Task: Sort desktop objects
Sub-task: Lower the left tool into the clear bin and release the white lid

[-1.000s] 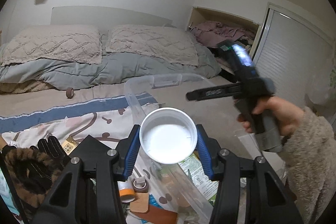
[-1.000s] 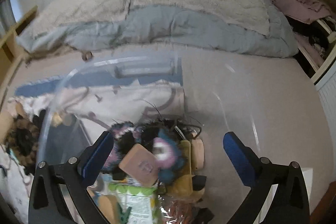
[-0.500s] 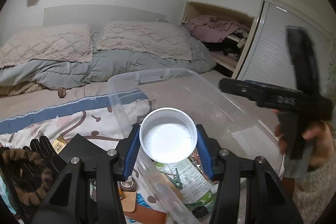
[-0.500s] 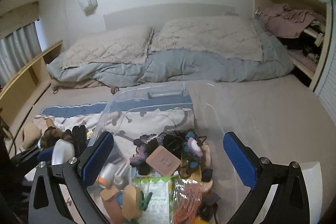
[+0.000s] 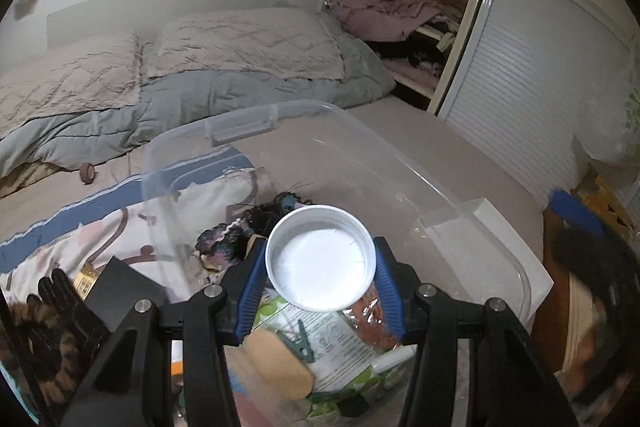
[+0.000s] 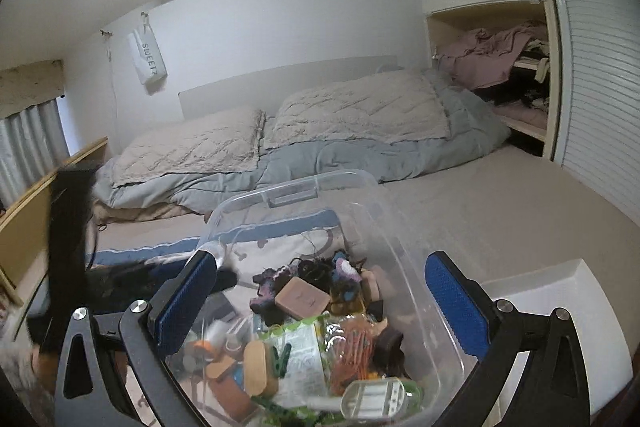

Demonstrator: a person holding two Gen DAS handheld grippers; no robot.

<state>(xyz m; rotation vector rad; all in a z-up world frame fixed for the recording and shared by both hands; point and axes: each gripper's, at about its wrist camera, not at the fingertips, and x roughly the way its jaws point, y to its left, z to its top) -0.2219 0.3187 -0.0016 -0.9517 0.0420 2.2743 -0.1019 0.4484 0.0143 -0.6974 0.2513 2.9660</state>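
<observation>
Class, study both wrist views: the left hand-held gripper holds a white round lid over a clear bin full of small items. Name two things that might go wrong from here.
1. The white lid is pinched only at its rim by the left hand-held gripper; it might slip or pop out.
2. The clear bin is already crowded with clutter such as the green clothespin, so a dropped lid may land tilted or bury smaller items.

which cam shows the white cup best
The left wrist view: the white cup sits centre frame, mouth toward the camera, clamped between the left gripper pads above the clear bin. In the right wrist view I can't pick it out.
</observation>
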